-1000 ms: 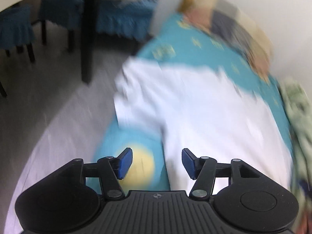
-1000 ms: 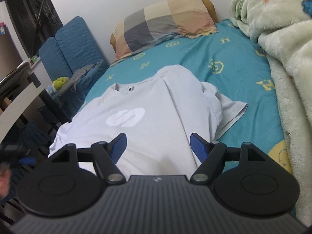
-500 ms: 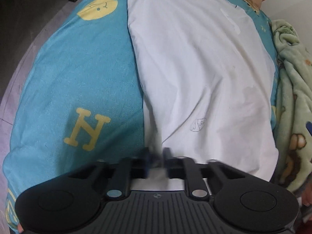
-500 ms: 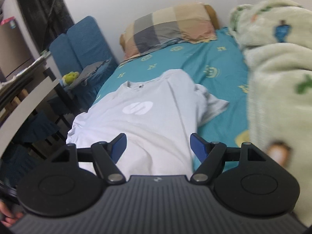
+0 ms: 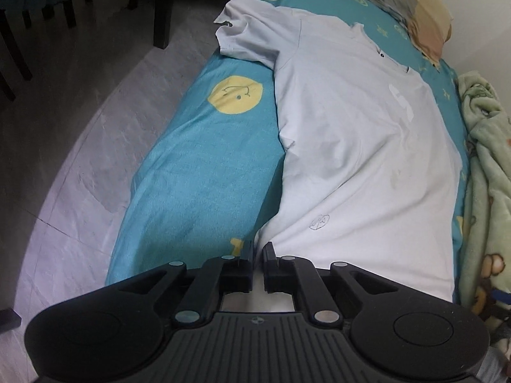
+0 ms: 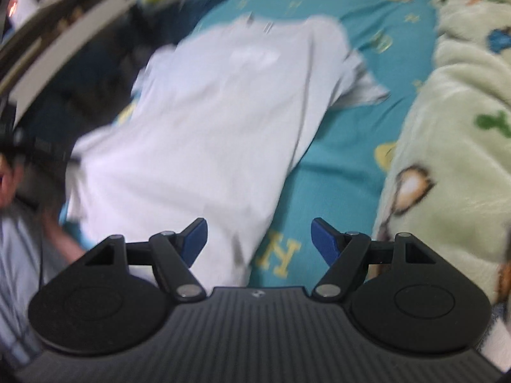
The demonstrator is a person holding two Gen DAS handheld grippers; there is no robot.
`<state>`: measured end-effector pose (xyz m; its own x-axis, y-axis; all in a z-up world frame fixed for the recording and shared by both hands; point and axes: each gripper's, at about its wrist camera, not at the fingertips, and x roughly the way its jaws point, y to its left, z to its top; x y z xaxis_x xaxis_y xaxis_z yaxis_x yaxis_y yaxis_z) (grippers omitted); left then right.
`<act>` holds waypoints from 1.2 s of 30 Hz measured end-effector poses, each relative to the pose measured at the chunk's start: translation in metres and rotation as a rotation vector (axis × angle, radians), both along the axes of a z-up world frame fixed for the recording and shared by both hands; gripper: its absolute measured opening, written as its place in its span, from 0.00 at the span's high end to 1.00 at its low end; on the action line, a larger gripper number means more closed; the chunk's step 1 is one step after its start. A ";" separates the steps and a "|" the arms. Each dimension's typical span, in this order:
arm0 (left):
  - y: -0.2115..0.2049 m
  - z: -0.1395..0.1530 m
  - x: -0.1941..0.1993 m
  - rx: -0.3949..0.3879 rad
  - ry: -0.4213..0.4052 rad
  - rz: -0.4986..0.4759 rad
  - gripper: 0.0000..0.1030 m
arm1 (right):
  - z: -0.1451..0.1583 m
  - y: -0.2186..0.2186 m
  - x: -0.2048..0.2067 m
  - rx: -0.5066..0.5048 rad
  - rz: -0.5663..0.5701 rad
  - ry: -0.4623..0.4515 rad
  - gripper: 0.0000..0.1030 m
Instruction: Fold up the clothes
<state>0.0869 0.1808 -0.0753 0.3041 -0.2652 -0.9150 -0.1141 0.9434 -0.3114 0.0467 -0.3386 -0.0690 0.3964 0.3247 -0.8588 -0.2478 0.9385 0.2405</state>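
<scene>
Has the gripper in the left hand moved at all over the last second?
Yes. The left gripper was open above the yellow face on the bed sheet; now it sits shut on the white T-shirt's near corner.

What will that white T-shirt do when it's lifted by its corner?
Probably droop: the white T-shirt lies thin and wrinkled on the bed sheet. It looks light, so the left gripper, shut on its hem, should lift it easily. The far sleeve would likely drag.
</scene>
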 end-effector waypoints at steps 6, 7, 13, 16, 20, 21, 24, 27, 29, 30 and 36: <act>-0.006 0.014 -0.012 -0.008 -0.055 -0.007 0.78 | -0.021 0.002 0.022 0.014 -0.066 0.050 0.29; -0.008 0.017 -0.014 0.006 -0.079 -0.019 0.72 | -0.021 -0.005 0.028 0.059 -0.124 0.025 0.29; -0.039 0.046 -0.020 0.047 -0.250 -0.057 0.53 | -0.032 -0.040 0.066 0.259 -0.493 -0.099 0.30; -0.071 0.052 -0.015 0.030 -0.322 -0.064 0.50 | -0.043 -0.058 0.089 0.351 -0.651 -0.110 0.35; -0.121 0.034 0.011 -0.058 -0.340 -0.031 0.47 | -0.063 -0.075 0.127 0.456 -0.812 -0.117 0.36; -0.134 0.025 0.020 -0.065 -0.339 -0.034 0.47 | -0.069 -0.077 0.138 0.468 -0.832 -0.115 0.36; -0.171 0.001 0.045 0.006 -0.363 -0.089 0.47 | -0.090 -0.088 0.168 0.482 -0.895 -0.124 0.35; -0.189 -0.028 0.064 0.046 -0.374 -0.169 0.48 | -0.116 -0.098 0.196 0.471 -0.961 -0.134 0.36; -0.190 -0.045 0.074 0.058 -0.369 -0.183 0.50 | -0.133 -0.104 0.213 0.445 -1.004 -0.151 0.36; -0.188 -0.053 0.078 0.065 -0.370 -0.182 0.51 | -0.139 -0.106 0.221 0.434 -1.022 -0.163 0.37; -0.174 -0.066 0.093 0.024 -0.367 -0.160 0.53 | -0.119 -0.106 0.255 0.292 -1.009 -0.278 0.75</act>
<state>0.1801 0.0066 -0.1411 0.5683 -0.3156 -0.7599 0.1492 0.9477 -0.2821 0.3019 -0.4442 -0.1883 0.7636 -0.0827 -0.6404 0.5256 0.6557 0.5421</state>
